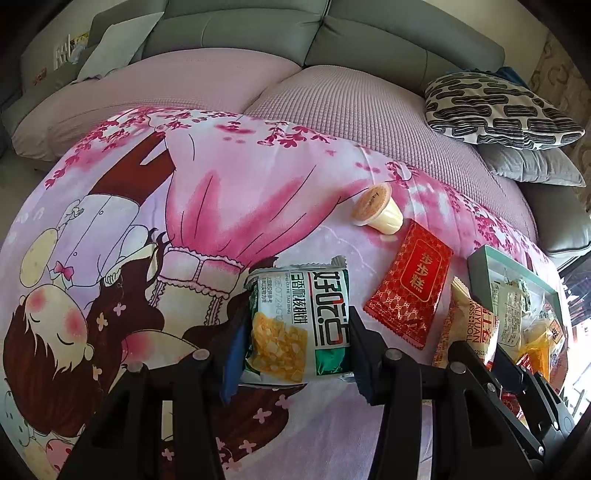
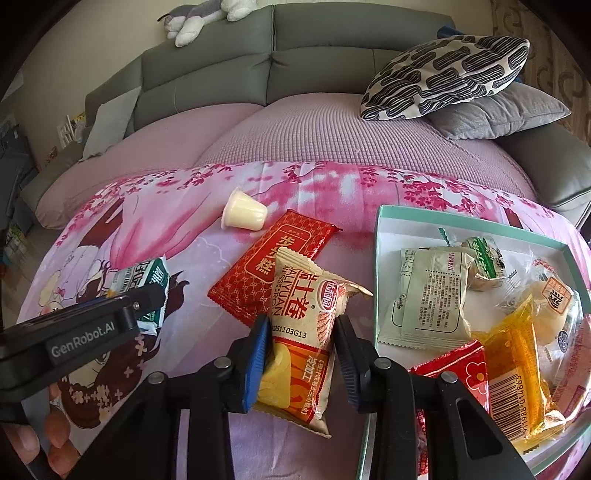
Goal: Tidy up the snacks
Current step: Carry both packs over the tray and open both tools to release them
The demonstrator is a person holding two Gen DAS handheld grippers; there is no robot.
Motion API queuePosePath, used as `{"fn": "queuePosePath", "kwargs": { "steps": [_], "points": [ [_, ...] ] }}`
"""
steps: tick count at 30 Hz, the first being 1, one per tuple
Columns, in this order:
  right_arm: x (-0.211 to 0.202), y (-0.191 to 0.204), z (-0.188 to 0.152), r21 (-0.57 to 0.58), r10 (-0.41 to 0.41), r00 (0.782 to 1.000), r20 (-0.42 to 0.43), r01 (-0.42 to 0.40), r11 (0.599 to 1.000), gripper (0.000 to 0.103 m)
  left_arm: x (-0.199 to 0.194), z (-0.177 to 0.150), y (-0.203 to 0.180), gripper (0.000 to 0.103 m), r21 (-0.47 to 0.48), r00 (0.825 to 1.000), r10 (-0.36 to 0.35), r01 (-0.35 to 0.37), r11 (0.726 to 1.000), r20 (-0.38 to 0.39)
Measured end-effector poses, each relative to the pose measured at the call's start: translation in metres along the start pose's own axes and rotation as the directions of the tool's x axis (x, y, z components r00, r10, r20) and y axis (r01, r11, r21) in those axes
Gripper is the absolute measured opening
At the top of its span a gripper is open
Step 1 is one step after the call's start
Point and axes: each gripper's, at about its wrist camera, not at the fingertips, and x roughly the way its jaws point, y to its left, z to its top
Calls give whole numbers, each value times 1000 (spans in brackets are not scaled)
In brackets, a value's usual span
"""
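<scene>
My left gripper [image 1: 295,350] is shut on a green and white walnut-cake packet [image 1: 299,321], held over the pink cartoon blanket [image 1: 184,221]. My right gripper [image 2: 301,354] is shut on a beige and orange Swiss roll packet [image 2: 306,332], just left of the teal-rimmed box [image 2: 380,236]. The box holds several wrapped snacks. A red packet [image 2: 266,269] and a tipped pudding cup [image 2: 243,214] lie on the blanket beyond. The left gripper with its packet [image 2: 147,288] shows at the left of the right wrist view. The red packet [image 1: 410,291], the cup [image 1: 376,210] and the box [image 1: 480,266] also show in the left wrist view.
A grey sofa [image 2: 258,74] with a pink cover lies behind the blanket. A patterned pillow [image 2: 443,77] rests on a grey cushion [image 2: 506,114] at the back right. A plush toy [image 2: 199,18] lies on the sofa back.
</scene>
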Motion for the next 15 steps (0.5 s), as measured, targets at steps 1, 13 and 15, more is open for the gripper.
{"fn": "queuePosePath", "kwargs": {
  "steps": [1,13,15],
  "points": [
    [-2,-1,1,3,1,1000,6,-1,1000,38,-2,1,-1,51,0,1000,-1,1,1000,5],
    [-39,-9,13,31,9,994,106,-12,999,38,-26,6,-11,51,25,997,-30,28,999,67],
    [-40,-10,14,36,9,994,108,-13,999,38,-27,7,-13,51,31,997,-32,30,999,72]
  ]
}}
